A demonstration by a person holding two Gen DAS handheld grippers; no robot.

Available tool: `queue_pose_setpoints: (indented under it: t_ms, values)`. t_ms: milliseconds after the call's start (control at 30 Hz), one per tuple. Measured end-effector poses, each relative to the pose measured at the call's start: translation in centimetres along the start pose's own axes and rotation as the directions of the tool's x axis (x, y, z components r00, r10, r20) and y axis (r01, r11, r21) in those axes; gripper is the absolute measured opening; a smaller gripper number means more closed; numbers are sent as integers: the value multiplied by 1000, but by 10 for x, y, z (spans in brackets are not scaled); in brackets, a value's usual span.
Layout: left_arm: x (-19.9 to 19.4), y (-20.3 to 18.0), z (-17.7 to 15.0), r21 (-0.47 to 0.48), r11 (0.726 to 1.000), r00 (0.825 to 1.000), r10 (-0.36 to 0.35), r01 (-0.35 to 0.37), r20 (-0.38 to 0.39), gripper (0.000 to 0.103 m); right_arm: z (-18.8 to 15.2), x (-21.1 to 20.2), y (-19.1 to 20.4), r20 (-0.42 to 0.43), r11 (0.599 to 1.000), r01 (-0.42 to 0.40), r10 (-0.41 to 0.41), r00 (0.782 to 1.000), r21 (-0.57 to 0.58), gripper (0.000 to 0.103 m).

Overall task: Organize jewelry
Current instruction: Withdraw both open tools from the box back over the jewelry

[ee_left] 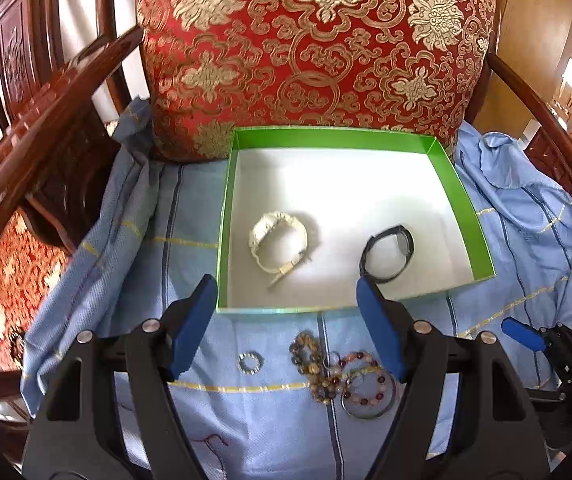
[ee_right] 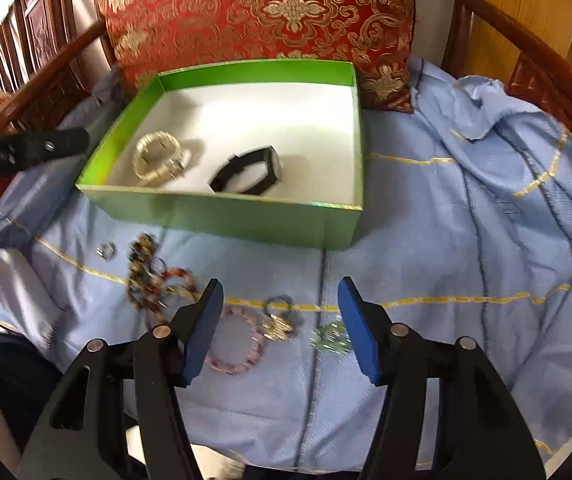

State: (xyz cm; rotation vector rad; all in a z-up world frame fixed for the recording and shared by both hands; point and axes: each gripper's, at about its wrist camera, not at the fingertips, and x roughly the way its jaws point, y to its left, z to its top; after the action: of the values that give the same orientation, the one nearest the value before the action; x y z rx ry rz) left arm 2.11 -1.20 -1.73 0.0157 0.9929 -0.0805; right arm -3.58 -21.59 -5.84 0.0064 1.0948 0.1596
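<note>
Left wrist view: the left gripper (ee_left: 286, 320) hangs with its blue-padded fingers (ee_left: 192, 322) apart and nothing between them. Just beyond the fingertips sits the green box (ee_left: 461, 204), a shallow cardboard tray with a white floor, set square on the blue cloth (ee_left: 142, 264) so it can be loaded from the near side. Inside it lie a cream watch (ee_left: 278, 244), its ribbed band curled into a loop, ahead of the left finger, and a black watch (ee_left: 387, 252) with a smooth strap, just past the right fingertip. Both rest apart, probably to keep the bands from tangling. Between the fingers, on the cloth, lie a small silver ring (ee_left: 250, 361), a brown bead bracelet (ee_left: 313, 364), a red bead bracelet (ee_left: 363, 380) and a thin metal bangle (ee_left: 369, 404), overlapping in a loose heap. The right gripper shows at the far right edge.

Right wrist view: the right gripper (ee_right: 280, 328) likewise has its fingers spread and empty. Between them on the cloth lie a pink bead bracelet (ee_right: 238, 340), a metal charm piece (ee_right: 280, 322) and a pale green piece (ee_right: 331, 340) just inside the right finger; their details are blurred. The bead heap lies left of the left finger, the box well ahead. The woven cloth, crossed by yellow and dark stripes, drapes a wooden chair (ee_right: 525, 40) with a red brocade cushion (ee_right: 270, 8), giving the small round beads a soft surface that should stop them rolling.
</note>
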Motion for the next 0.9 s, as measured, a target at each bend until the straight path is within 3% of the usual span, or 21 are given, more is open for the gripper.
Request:
queue_pose_setpoints:
  t_ms: [233, 300, 333, 367, 500, 600, 900]
  values:
    - [16, 22, -20, -25, 998, 991, -65, 63, -114, 74, -9, 16, -5, -56, 996, 94, -93, 994, 5, 59]
    - [25, 34, -25, -52, 998, 987, -54, 46, -153, 64, -10, 19, -4, -62, 997, 71, -69, 996, 22, 59]
    - [28, 37, -28, -55, 998, 985, -45, 36, -167, 51, -10, 20, 0, -64, 998, 53, -52, 997, 16, 59]
    - [32, 40, -32, -52, 998, 982, -35, 26, -184, 47, -11, 21, 5, -64, 999, 43, -43, 997, 0, 59]
    - [40, 35, -40, -29, 999, 977, -31, 26, -210, 52, -15, 29, 29, -64, 995, 49, -54, 996, -85, 59]
    - [47, 27, -42, 3, 1000, 975, -8, 9, -223, 60, -19, 34, 41, -86, 995, -32, 24, 996, -97, 59]
    - [55, 18, -42, 29, 999, 970, 21, -15, -244, 68, -25, 49, 80, -117, 982, -113, 95, 989, -151, 59]
